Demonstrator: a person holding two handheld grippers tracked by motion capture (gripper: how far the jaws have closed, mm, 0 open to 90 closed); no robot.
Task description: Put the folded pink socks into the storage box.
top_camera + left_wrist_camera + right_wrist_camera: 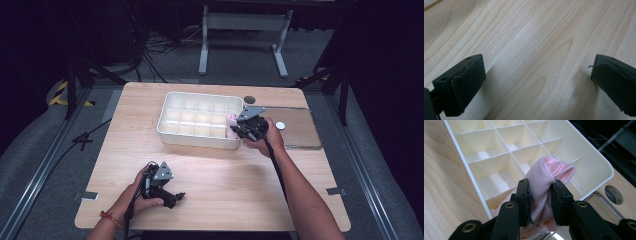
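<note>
One right tool (541,197) grips pink cloth (544,177) over tray's (599,167) end compartment.

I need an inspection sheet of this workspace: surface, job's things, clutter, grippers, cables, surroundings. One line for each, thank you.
Surface: wooden table, bare in front of the tray.
Job's things: pink cloth over the white divided tray, at its right end.
Clutter: clear lid with a white disc at the right.
Grippers: right gripper shut on the cloth; left gripper open, low over the table.
Cables: one trails from each gripper; more lie on the floor behind.
Surroundings: dark room, grey stand behind the table.
</note>
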